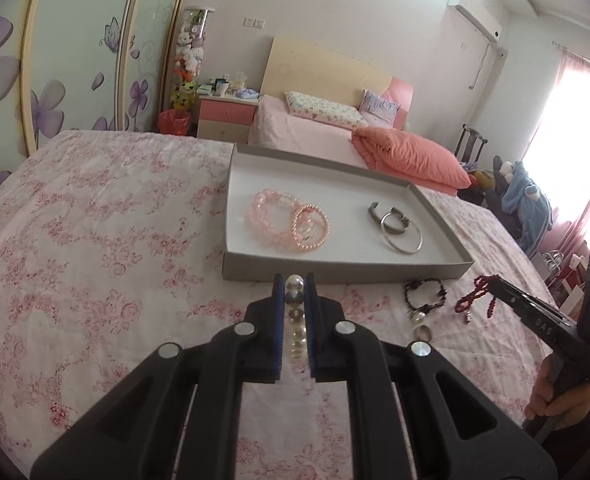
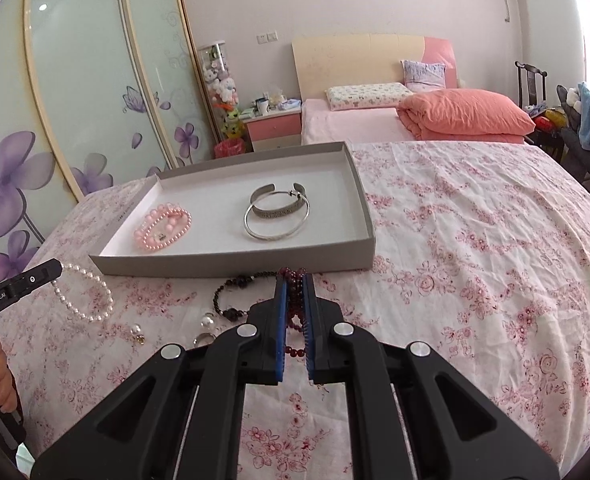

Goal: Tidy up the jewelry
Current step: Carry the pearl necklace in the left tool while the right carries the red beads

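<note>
My left gripper [image 1: 294,285] is shut on a white pearl bracelet [image 1: 295,312], held just off the floral bedspread in front of the grey tray [image 1: 335,270]. In the right wrist view that pearl bracelet [image 2: 85,296] dangles from the left gripper's tip [image 2: 53,270]. My right gripper [image 2: 295,280] is shut on a dark red bead strand [image 2: 295,300], which the left wrist view shows as the red strand [image 1: 477,298] hanging at the right. The tray [image 2: 231,262] holds pink bead bracelets [image 2: 163,228] and two silver bangles [image 2: 277,212].
On the bedspread in front of the tray lie a black bead bracelet [image 2: 235,296], pearl earrings [image 2: 207,322] and a ring [image 2: 203,338]. A second bed with an orange duvet [image 2: 467,116], a nightstand [image 2: 273,128] and wardrobe doors [image 2: 75,100] stand beyond.
</note>
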`<state>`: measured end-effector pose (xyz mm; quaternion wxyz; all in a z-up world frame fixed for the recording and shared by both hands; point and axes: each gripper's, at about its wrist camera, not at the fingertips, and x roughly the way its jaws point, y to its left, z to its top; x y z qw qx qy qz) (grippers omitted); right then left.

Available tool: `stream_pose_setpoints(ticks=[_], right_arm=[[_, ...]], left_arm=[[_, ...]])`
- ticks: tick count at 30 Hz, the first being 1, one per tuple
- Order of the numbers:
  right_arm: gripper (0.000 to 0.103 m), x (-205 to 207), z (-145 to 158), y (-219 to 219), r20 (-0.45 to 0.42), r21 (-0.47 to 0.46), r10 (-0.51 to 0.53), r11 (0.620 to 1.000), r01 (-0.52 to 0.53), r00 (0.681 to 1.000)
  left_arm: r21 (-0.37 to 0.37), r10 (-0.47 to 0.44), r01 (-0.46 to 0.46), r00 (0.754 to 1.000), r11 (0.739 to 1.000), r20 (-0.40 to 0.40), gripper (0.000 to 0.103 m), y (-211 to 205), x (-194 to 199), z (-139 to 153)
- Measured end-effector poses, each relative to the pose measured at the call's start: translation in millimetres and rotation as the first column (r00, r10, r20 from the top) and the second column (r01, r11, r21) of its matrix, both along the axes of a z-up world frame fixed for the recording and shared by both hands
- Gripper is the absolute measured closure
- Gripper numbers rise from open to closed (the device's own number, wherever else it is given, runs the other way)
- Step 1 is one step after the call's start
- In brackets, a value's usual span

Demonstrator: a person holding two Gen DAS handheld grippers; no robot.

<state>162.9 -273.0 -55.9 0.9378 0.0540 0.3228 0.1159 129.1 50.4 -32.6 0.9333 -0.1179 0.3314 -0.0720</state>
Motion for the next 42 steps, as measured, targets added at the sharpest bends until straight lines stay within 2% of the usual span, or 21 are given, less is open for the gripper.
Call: stream_pose_setpoints(ticks=[9, 27, 42], right_arm=[[0.095, -5.7, 10.6, 4.4, 0.056, 0.005, 0.004, 1.000, -0.004, 0.998], [0.095, -12.7, 35.7, 14.1, 0.172, 0.007, 0.011, 1.000, -0.013, 0.985], [0.095, 7.0, 63.5, 35.9, 0.253, -0.024, 0.053, 0.999, -0.048, 0.966]], left_arm=[[-0.021, -0.012, 0.013, 0.999, 1.000, 0.046, 0.093, -4.3, -6.5, 13.0], [0.009, -0.008, 0.007, 0.990, 1.000, 0.139, 0.093, -18.1, -13.9, 40.5], [0.037, -0.016, 0.009, 0.983, 0.999, 0.185, 0.093, -36.8, 16.6, 65.1]])
